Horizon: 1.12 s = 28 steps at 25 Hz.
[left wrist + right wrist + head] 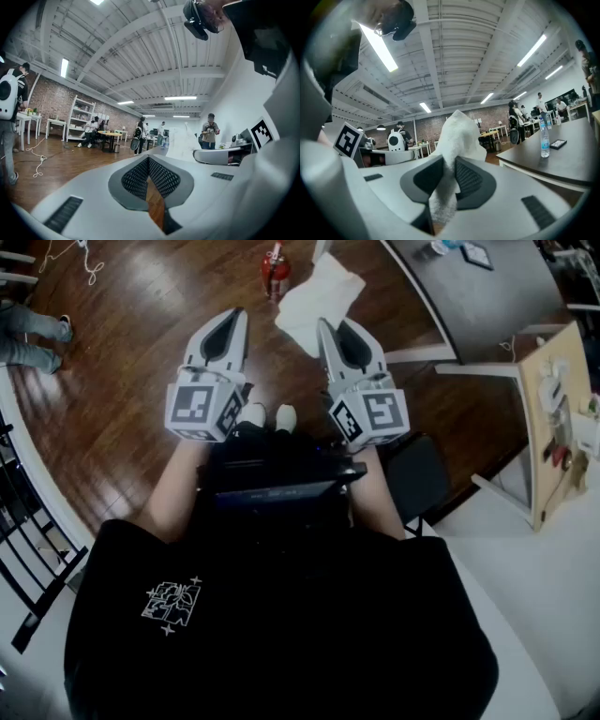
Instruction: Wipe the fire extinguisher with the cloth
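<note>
Now I hold both of my grippers out in front of me, side by side, pointing away from my body. My right gripper (339, 334) (447, 164) is squeezed shut on the white cloth (319, 296) (457, 136). The cloth is pinched between the two dark pads, and the rest of it sticks out past the tips in a soft, crumpled bunch. My left gripper (228, 329) (149, 161) is closed too, but it holds nothing. Its pads meet at the tip, and only a thin slice of brown floor shows behind them. The red fire extinguisher (274, 273) is on the wooden floor (141, 324), out ahead of both grippers and a bit closer to the left one. From the head view, the loose end of the cloth shows just to the right of the fire extinguisher, with a small gap between them. Neither gripper touches the fire extinguisher. A dark bench (469, 306) (562, 164) stands off to my right. The right gripper view shows a clear water bottle (544, 138) standing up on the bench, with a small flat dark thing (558, 144) lying next to it. Down by my body I can see the white toes of my shoes (251, 414) on the floor, between the two grippers.
</note>
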Each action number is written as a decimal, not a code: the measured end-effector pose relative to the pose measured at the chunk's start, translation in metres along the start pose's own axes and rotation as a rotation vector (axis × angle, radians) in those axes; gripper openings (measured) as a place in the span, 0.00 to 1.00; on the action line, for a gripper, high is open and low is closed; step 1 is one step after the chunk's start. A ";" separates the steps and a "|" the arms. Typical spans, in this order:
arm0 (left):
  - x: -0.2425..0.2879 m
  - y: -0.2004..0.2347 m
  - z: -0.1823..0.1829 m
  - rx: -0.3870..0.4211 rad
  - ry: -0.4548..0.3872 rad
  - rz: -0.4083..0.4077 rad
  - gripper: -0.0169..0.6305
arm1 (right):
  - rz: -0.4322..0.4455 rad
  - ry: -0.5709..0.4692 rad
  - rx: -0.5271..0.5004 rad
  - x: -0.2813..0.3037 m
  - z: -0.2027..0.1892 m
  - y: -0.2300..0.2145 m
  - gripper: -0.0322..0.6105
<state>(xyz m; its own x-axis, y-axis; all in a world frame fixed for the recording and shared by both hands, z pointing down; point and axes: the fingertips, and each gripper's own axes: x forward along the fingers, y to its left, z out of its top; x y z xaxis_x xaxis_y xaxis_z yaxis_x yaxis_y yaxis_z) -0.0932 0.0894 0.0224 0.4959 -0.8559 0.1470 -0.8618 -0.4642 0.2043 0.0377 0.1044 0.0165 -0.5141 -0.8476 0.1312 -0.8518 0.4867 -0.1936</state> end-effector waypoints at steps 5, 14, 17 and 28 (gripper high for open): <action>0.004 0.002 -0.002 -0.011 -0.020 0.005 0.03 | 0.005 0.004 -0.003 0.002 -0.005 -0.006 0.20; 0.065 0.021 0.002 -0.019 -0.021 0.004 0.03 | 0.000 0.023 -0.004 0.044 -0.003 -0.049 0.20; 0.089 0.040 0.002 -0.028 -0.022 -0.001 0.03 | -0.006 0.035 0.004 0.071 -0.010 -0.062 0.20; 0.200 0.128 -0.048 0.014 -0.038 -0.046 0.03 | -0.014 0.062 0.010 0.192 -0.098 -0.129 0.20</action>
<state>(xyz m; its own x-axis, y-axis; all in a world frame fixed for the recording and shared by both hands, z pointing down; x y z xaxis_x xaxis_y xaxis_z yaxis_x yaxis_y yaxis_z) -0.0994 -0.1301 0.1240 0.5304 -0.8417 0.1008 -0.8400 -0.5058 0.1966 0.0390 -0.1006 0.1623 -0.5079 -0.8394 0.1937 -0.8580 0.4728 -0.2008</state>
